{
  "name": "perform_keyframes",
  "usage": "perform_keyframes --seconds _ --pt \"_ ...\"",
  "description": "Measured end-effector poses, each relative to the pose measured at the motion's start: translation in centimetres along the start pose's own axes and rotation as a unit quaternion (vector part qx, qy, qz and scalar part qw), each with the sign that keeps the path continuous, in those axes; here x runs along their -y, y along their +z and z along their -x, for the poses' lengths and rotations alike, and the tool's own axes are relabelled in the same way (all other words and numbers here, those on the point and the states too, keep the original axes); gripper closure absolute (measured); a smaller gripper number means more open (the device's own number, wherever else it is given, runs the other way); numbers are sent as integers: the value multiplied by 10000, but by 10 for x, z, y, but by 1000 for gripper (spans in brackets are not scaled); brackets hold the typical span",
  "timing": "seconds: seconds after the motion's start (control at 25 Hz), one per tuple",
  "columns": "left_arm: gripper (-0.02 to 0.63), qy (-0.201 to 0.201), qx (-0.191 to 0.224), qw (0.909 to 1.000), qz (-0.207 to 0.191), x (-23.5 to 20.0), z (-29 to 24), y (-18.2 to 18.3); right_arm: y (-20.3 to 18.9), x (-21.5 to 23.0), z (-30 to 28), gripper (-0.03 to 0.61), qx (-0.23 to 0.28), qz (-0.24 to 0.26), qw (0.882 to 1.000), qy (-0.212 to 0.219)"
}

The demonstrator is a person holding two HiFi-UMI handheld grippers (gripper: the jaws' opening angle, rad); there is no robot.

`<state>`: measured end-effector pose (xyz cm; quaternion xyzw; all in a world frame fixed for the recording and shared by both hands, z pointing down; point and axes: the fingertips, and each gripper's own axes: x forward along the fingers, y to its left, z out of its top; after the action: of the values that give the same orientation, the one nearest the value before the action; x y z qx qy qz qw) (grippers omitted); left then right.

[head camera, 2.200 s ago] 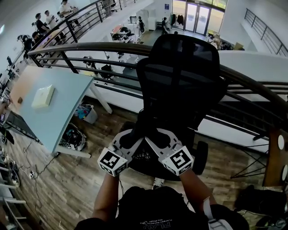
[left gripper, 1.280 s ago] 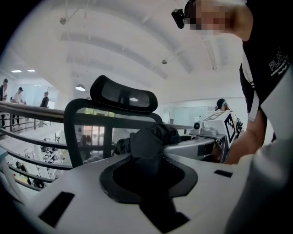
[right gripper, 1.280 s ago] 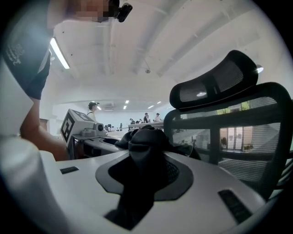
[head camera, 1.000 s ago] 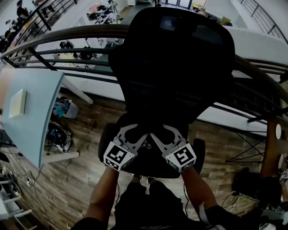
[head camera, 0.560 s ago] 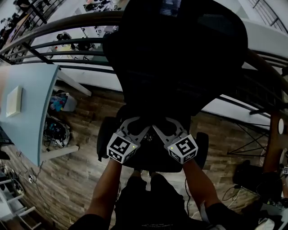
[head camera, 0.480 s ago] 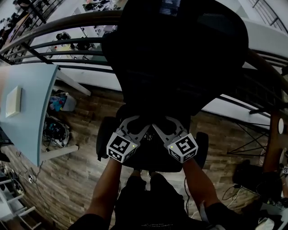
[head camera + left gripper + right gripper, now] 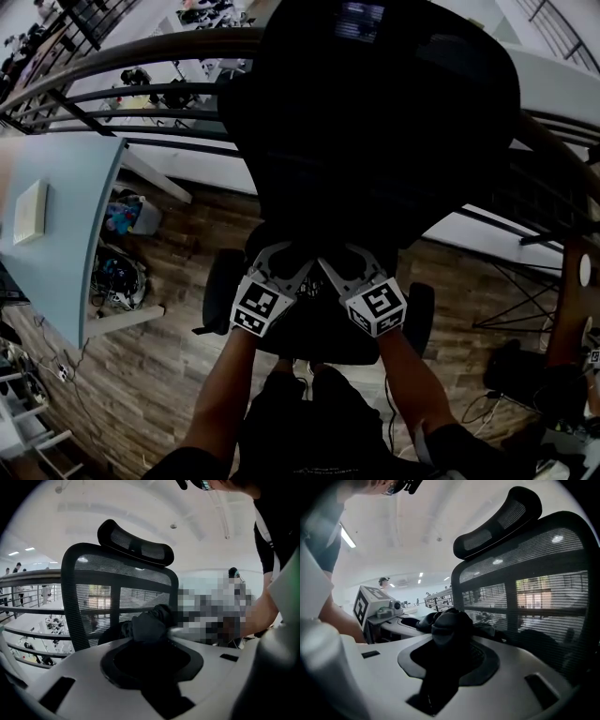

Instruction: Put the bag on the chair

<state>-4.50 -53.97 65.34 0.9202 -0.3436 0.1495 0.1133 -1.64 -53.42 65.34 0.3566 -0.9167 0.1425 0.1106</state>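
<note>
One bag [image 7: 449, 623] spans sideways above chair [image 7: 534, 573].

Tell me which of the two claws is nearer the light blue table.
The left claw, toward the light blue table in the head view. The right claw sits beyond it; both grip the black bag.

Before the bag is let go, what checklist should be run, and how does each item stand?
1. Left gripper shut on the bag: ok, black fabric bunched between its jaws.
2. Right gripper shut on the bag: ok.
3. Chair faces the person: ok.
4. Bag resting on the seat: cannot tell, black against black.
5. Seat free of other things: cannot tell.
</note>
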Motion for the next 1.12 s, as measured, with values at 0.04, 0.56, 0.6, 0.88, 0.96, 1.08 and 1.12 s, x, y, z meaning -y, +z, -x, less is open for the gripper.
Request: perform_keyframes --seconds 0.04,0.56,0.6,0.88,0.96,1.08,1.12 --pt "483 14 -7 10000 -2 0 0 -1 -1 0 0 454 -10 11 10000 5" --pt "410 77 -355 9989 306 -10 6 -26 -19 -5 -2 377 -495 258 9976 -411" --pt "402 121 -317 9988 354 -11 7 -27 -20 -5 0 359 -512 214 9975 -437" --pt "364 187 -49 9973 714 -8 26 -23 -25 -14 16 298 -630 128 9963 -565" --pt "364 223 -68 9973 697 -9 33 -24 -21 -20 18 298 -580 131 9966 -576" --pt "364 276 -84 9974 657 -12 42 -20 -12 -26 18 298 -469 163 9969 -614" --pt "364 277 -34 9975 652 -12 44 -16 -9 -27 19 298 -430 171 9969 -643"
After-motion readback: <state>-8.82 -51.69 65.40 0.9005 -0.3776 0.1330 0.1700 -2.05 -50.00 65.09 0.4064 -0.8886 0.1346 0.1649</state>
